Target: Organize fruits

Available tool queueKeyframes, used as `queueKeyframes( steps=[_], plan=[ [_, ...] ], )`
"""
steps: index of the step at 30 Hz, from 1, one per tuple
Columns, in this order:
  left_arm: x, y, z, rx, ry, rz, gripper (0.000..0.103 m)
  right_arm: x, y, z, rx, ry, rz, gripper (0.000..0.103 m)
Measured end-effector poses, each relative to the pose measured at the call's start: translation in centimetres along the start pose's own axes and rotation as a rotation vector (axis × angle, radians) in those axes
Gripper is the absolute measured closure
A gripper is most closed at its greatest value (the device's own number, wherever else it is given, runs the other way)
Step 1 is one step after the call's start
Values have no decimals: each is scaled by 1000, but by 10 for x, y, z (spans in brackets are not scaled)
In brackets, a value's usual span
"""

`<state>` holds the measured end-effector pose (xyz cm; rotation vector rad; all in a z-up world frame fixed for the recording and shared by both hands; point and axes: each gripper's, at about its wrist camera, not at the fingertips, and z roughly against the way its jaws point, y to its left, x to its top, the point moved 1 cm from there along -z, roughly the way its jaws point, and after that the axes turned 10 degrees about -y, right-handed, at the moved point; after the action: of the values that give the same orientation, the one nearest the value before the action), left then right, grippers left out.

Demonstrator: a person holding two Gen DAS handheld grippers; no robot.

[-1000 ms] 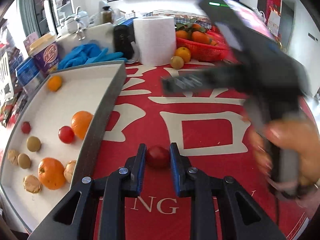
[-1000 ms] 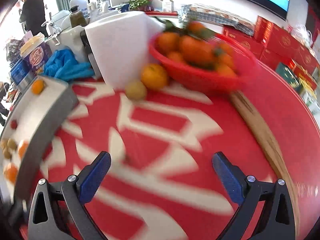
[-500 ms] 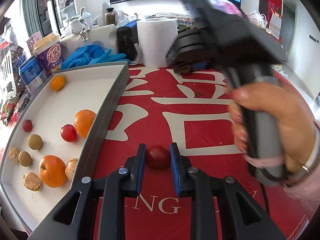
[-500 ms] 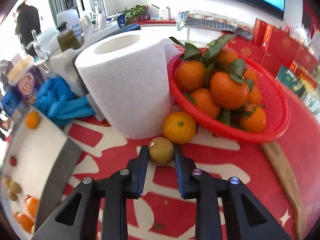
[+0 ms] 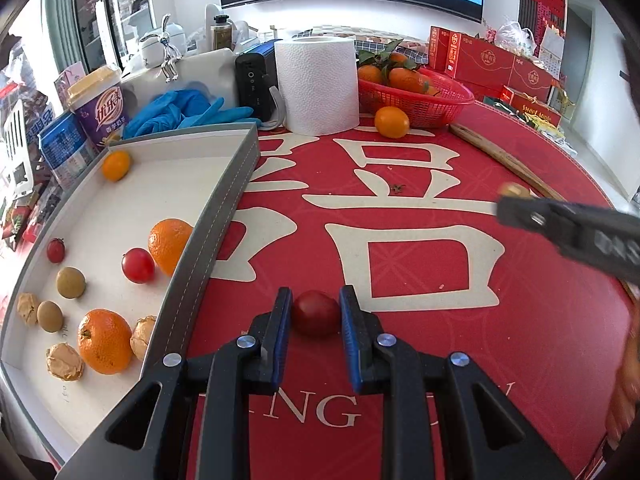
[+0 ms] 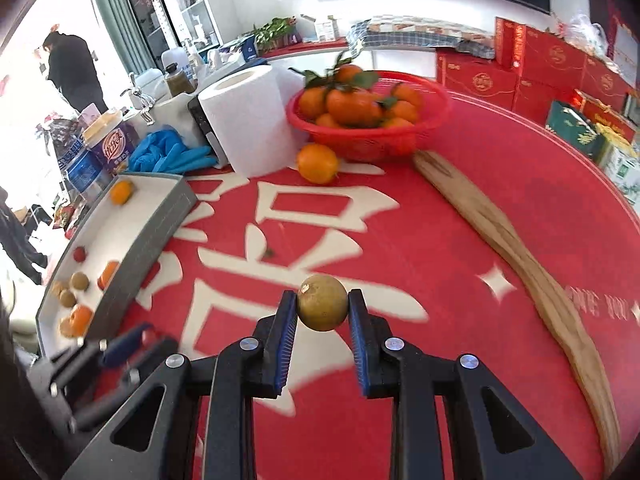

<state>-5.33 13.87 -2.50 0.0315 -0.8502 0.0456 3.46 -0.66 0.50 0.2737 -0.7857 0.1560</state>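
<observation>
Left gripper: pinched a red cherry tomato between its blue pads, low over the red tablecloth, just right of the tray wall.
Right gripper: was clamped on a round olive-brown fruit, held above the cloth.
Tray: grey-walled with a white floor, lay at the left; it held oranges, small tomatoes, brownish round fruits and pale lumpy nuts, set apart from one another.
Wooden stick: lay across the cloth at the right.
Loose orange: sat just in front of the red basket of leafy oranges.
Paper roll: stood upright left of the basket.
Blue gloves: lay behind the tray.
</observation>
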Motion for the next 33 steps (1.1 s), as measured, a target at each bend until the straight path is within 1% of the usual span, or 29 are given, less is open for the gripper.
queueKeyframes(
  steps=[5,13,15,17,23,27,29,33],
  plan=[
    [0,0,0,4,0,-3,77,-15,-13,17,2,1,-36,76],
    [-1,2,2,-2,8,9,78,-33,-22,25,0,22,-59,76],
    [-1,6,5,-23,25,28,78,-34,-23,26,1,21,-61,76],
    [-1,11,11,-29,20,44,78,-35,-23,28,-1,18,-61,76],
    [4,32,30,-15,-15,82,78,-35,-19,28,10,21,-55,76],
    [5,43,34,-3,-24,105,78,-36,-13,25,16,25,-46,76],
    [4,44,35,-5,-25,108,78,-38,-10,23,21,33,-43,76],
    [2,35,36,-11,-28,80,78,-40,-4,20,24,40,-38,76]
  ],
)
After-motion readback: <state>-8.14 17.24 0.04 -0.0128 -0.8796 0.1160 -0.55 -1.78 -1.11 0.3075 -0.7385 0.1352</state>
